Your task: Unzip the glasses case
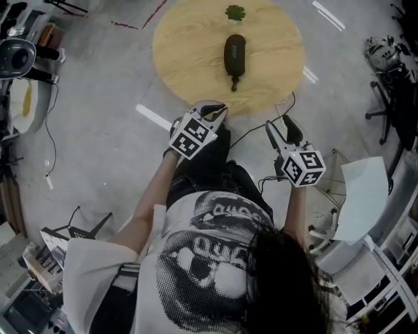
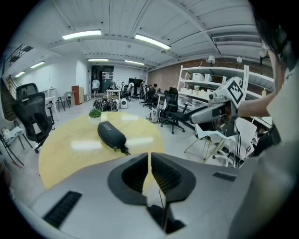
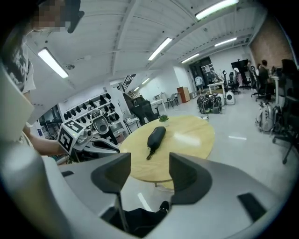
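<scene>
The glasses case [image 1: 235,55] lies twelve-to-six on our table [image 1: 189,45], its near end at one o'clock from our closed left claw [image 1: 217,111] — nearer than our right claw [image 1: 281,127], jaws apart, empty.

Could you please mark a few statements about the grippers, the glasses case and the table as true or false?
1. The glasses case lies on the round wooden table. True.
2. The right gripper is clamped on the case. False: its jaws stand apart with nothing between them, and it is short of the table.
3. The left gripper has its jaws wide apart. False: they are closed together, with nothing between them.
4. A small green plant stands on the table, on the far side of the case from the person. True.
</scene>
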Motion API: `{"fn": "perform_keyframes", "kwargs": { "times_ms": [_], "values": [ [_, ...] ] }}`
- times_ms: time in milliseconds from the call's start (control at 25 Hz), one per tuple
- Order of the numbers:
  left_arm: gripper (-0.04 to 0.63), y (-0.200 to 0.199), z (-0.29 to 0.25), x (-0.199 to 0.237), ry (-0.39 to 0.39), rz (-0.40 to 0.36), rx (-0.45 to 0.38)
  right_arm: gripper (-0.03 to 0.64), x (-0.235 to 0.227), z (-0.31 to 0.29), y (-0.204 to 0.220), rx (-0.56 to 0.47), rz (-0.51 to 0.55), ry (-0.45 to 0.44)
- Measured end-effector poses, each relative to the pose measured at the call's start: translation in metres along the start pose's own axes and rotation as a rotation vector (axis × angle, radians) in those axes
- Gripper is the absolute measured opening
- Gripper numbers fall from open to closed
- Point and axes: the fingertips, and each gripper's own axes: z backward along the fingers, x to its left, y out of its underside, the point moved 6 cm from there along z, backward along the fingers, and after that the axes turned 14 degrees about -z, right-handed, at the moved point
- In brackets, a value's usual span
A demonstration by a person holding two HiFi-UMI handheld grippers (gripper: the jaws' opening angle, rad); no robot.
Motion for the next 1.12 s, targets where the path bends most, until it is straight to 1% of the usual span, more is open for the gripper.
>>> {"fn": "perform_keyframes", "kwargs": {
  "times_ms": [120,280,440,600,720,880,1000,1120],
  "values": [
    [0.014,-0.011,0.018,-0.037,-0.008,-0.001,-0.032,0.252,0.014,0.031,0.02,-0.034,0.015,-0.022],
    [0.014,-0.016,0.044,-0.084,-0.019,-0.004,-0.066,0.225,0.033,0.066,0.047,-0.079,0.041,-0.051],
    [0.014,-0.014,0.067,-0.123,-0.036,-0.005,-0.069,0.182,0.048,0.094,0.07,-0.119,0.053,-0.091],
    [0.014,-0.013,0.089,-0.152,-0.037,0.012,-0.085,0.13,0.062,0.11,0.087,-0.147,0.071,-0.114],
    [0.014,-0.014,0.1,-0.167,-0.028,0.01,-0.091,0.084,0.073,0.119,0.095,-0.177,0.068,-0.122],
    [0.014,-0.018,0.111,-0.176,-0.009,-0.028,-0.091,0.002,0.082,0.125,0.104,-0.198,0.054,-0.102],
    [0.014,-0.022,0.115,-0.177,-0.006,-0.044,-0.105,-0.005,0.085,0.125,0.109,-0.19,0.041,-0.094],
    [0.014,-0.025,0.122,-0.177,-0.006,-0.053,-0.12,-0.005,0.092,0.124,0.11,-0.178,0.06,-0.089]
  ]
}}
